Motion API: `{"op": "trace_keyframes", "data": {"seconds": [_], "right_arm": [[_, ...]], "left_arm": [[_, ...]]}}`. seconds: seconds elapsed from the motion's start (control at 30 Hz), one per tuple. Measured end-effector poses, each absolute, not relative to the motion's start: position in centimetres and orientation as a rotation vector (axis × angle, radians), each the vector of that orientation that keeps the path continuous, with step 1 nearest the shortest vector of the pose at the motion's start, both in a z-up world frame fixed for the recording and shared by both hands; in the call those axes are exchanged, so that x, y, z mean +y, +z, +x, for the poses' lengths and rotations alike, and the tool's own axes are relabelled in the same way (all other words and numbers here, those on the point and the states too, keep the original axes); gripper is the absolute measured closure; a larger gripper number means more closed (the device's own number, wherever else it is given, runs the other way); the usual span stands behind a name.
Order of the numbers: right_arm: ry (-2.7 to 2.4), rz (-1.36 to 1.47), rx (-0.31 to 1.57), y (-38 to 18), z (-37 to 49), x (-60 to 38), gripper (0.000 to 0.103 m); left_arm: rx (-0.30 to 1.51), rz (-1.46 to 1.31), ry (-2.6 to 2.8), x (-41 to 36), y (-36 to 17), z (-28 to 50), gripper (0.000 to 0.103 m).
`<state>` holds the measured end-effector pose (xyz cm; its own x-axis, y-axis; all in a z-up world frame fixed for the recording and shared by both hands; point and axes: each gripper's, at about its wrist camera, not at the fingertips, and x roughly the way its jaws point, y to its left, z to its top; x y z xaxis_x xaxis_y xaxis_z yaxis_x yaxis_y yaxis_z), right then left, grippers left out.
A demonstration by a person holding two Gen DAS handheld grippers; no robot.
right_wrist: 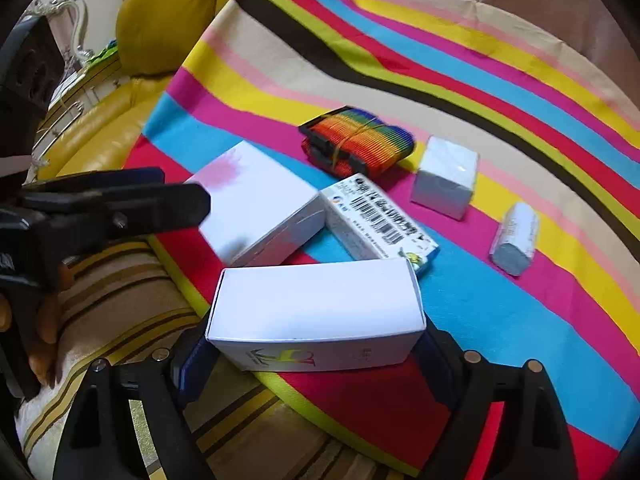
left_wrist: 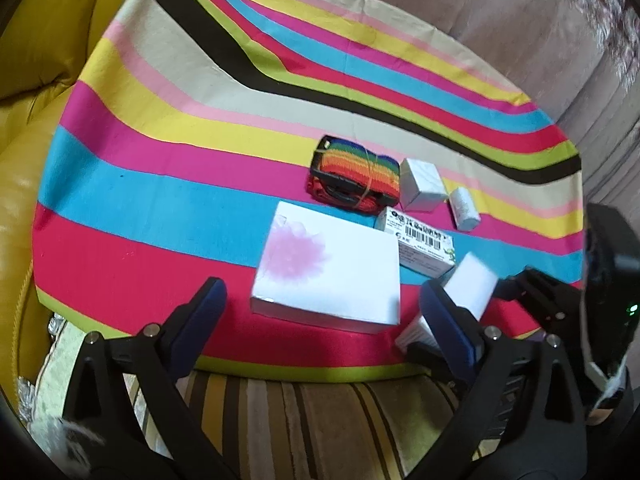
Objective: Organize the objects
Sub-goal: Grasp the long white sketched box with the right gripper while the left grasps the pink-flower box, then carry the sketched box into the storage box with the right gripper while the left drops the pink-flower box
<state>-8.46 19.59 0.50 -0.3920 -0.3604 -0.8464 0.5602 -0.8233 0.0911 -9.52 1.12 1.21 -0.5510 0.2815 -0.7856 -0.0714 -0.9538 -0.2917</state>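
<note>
My right gripper (right_wrist: 316, 354) is shut on a long white box (right_wrist: 316, 312), its blue pads pressing the two short ends, and holds it over the near edge of the striped cloth (right_wrist: 500, 312). The same box (left_wrist: 476, 286) shows at the right of the left wrist view. My left gripper (left_wrist: 323, 289) stands open, its pads on either side of a flat white box with a pink flower (left_wrist: 328, 276) and clear of it. That flat box (right_wrist: 256, 200) lies on the cloth, touching a barcode box (right_wrist: 376, 220). From the right wrist view the left gripper (right_wrist: 186, 188) reaches in from the left.
A rainbow strap bundle (left_wrist: 354, 178), a small white cube box (left_wrist: 422, 184) and a white wrapped roll (left_wrist: 464, 208) lie farther back on the cloth. A yellow leather sofa (left_wrist: 36, 160) borders the left. A brown striped cushion (left_wrist: 300, 420) lies below the cloth's near edge.
</note>
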Motion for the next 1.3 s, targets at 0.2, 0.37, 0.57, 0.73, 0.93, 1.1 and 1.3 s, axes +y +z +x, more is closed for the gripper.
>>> {"op": "trace_keyframes", "data": {"seconds": [0.2,0.37,0.57,0.73,0.93,1.1,1.3], "right_arm": [[-2.379,1.354,0.195,1.0,-8.3,22.2,0.016],[-2.507,1.384,0.126,1.7,-7.7,24.3,0.016],[-2.585,1.409,0.044,1.9,-6.7,25.9,0.016],[-2.626,1.412,-0.006,2.1,-6.1,26.8,0.016],[-2.661,1.423,-0.055,2.0,-5.5,27.7,0.016],[-2.672,1.447,-0.064,1.8,-4.6,28.2,0.016],[-2.708,1.461,-0.143,2.0,-3.3,30.0,0.016]], "left_arm": [[-0.219,-1.426,2.555,2.5,0.9,-10.0,0.001],[-0.144,-1.486,2.561,3.3,0.5,-10.5,0.001],[-0.096,-1.564,2.534,3.9,-0.6,-11.4,0.001],[-0.002,-1.559,2.545,4.9,-0.8,-11.2,0.010],[0.021,-1.492,2.594,5.0,-0.1,-9.9,0.010],[-0.019,-1.436,2.597,5.3,0.8,-8.5,0.011],[-0.034,-1.337,2.552,7.3,1.9,-7.2,0.011]]}}
